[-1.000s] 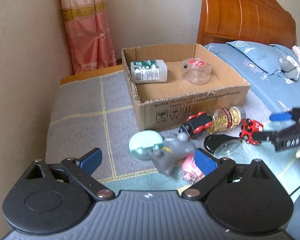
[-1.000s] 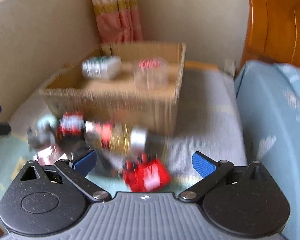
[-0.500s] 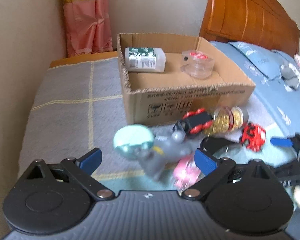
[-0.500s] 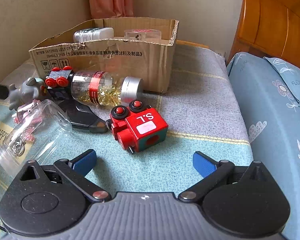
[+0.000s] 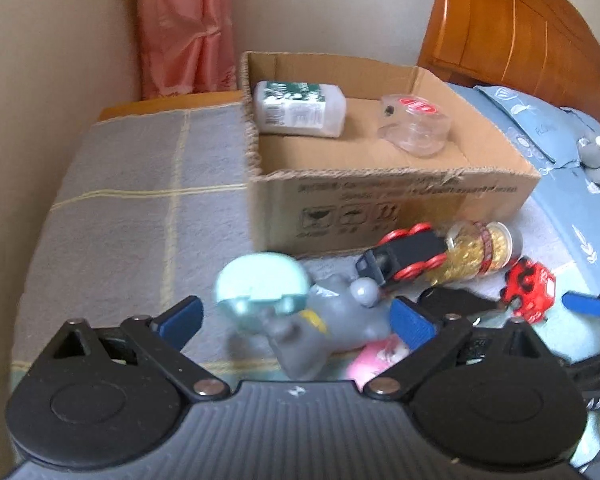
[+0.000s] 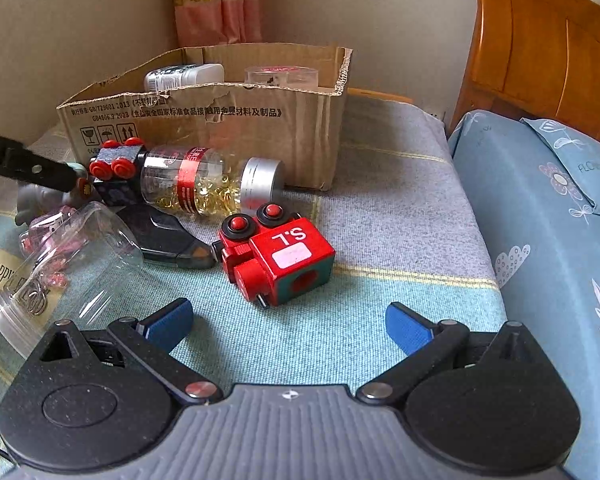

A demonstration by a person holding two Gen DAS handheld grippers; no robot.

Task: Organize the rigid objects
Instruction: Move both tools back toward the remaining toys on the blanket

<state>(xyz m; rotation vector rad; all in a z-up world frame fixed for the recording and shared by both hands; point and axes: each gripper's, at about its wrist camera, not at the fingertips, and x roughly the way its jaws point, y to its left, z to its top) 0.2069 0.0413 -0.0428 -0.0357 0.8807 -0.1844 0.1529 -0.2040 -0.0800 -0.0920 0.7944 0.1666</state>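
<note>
Ahead of my right gripper lies the bed, with a box at its far side holding a white bottle and a clear tub; nearer, against the box front, I see a capsule jar on its side; to its left a clear cup lies tipped; just beyond my spread, empty right fingers sits a red block; my left gripper is likewise wide apart, empty, with a grey figure and mint case just past its fingertips.
</note>
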